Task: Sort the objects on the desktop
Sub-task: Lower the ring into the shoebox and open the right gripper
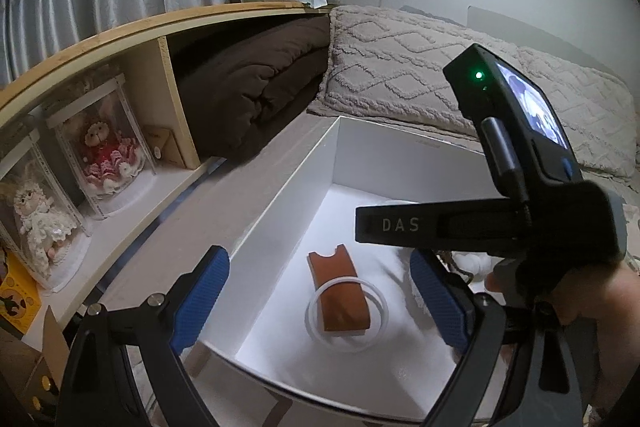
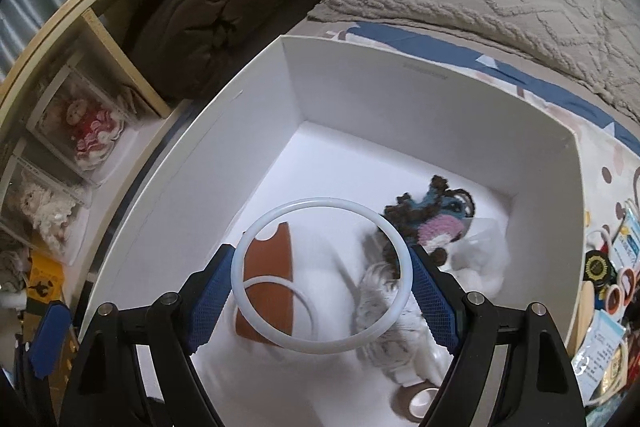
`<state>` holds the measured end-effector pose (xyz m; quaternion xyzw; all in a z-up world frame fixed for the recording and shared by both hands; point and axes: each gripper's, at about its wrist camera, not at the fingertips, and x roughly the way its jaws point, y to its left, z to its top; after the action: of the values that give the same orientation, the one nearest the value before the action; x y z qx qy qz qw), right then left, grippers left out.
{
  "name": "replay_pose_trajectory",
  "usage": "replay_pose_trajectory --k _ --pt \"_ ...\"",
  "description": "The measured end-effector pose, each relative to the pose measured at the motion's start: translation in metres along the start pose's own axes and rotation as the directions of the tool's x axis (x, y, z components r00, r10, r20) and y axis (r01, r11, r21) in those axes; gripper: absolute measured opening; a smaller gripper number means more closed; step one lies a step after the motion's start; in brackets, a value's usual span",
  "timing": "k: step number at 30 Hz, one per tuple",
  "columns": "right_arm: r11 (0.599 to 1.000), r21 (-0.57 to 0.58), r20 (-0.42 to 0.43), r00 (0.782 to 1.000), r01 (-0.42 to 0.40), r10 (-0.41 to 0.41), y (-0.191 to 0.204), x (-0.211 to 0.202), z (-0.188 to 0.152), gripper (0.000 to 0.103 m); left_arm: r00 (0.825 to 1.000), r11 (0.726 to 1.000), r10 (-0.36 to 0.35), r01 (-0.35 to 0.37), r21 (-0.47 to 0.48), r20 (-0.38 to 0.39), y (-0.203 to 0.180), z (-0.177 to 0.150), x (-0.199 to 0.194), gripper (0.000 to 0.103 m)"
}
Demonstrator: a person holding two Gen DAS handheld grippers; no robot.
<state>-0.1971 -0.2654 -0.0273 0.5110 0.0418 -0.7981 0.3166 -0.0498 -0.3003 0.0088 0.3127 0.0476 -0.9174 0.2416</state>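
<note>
**Ring gripped over the white box**

Clamping the large white ring (image 2: 402, 247) between the blue pads of the right gripper (image 2: 320, 251), one pad pressing on the rim at 9 o'clock and the other at 3 o'clock. Hanging over the open white box (image 2: 440, 83), above what is lying inside.

Lying on the box floor, seen through the held ring: a brown leather sleeve (image 2: 268, 267) toward 8 o'clock, carrying a smaller white ring (image 2: 272, 281) resting partly across it. Sitting toward 2 o'clock of the held ring, a crocheted charm (image 2: 436, 215) in brown, blue and pink, touching a white fluffy item (image 2: 384, 303) that is spreading down toward 5 o'clock. Showing at 6 o'clock of the box floor, a roll of tape (image 2: 420, 397), partly hidden by the right finger.

Standing released, the left gripper (image 1: 316, 255): pads apart, gripping nothing, hovering over the near end of the same box (image 1: 380, 155). Looking down on the brown sleeve (image 1: 340, 291) near the middle of that view, with pale ring outlines crossing it (not telling there which ring is which). Wrapping around the right tool's handle at 4 o'clock, a person's hand (image 1: 580, 295).

Lying outside the box at 3 o'clock in the right wrist view, a scatter of small items (image 2: 616, 267).
</note>
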Motion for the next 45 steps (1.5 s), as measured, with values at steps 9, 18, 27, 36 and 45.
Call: replay_pose_trajectory --k 9,18,27,36,45 --pt "1.0 -0.006 -0.03 1.0 0.003 -0.003 0.0 0.008 -0.005 0.085 0.998 0.999 0.047 -0.047 -0.013 0.051 0.02 -0.002 -0.03 0.092" --pt "0.999 -0.037 -0.045 0.999 0.004 -0.005 0.002 0.012 -0.011 0.085 0.991 0.994 0.054 -0.042 -0.098 0.122 0.042 0.001 -0.057 0.092" --pt "0.998 -0.064 -0.057 0.998 -0.002 -0.002 0.008 0.013 -0.011 0.085 0.991 0.995 0.065 -0.056 -0.084 0.113 0.037 -0.001 -0.052 0.092" --pt "0.997 -0.067 -0.102 0.993 0.049 -0.056 0.011 0.015 -0.017 0.085 0.988 0.992 0.084 -0.07 -0.106 0.128 0.044 0.0 -0.058 0.092" --pt "0.993 -0.112 -0.104 0.993 0.046 -0.058 0.019 0.01 -0.023 0.093 0.987 0.99 0.093 -0.078 -0.116 0.128 0.046 -0.001 -0.06 0.092"
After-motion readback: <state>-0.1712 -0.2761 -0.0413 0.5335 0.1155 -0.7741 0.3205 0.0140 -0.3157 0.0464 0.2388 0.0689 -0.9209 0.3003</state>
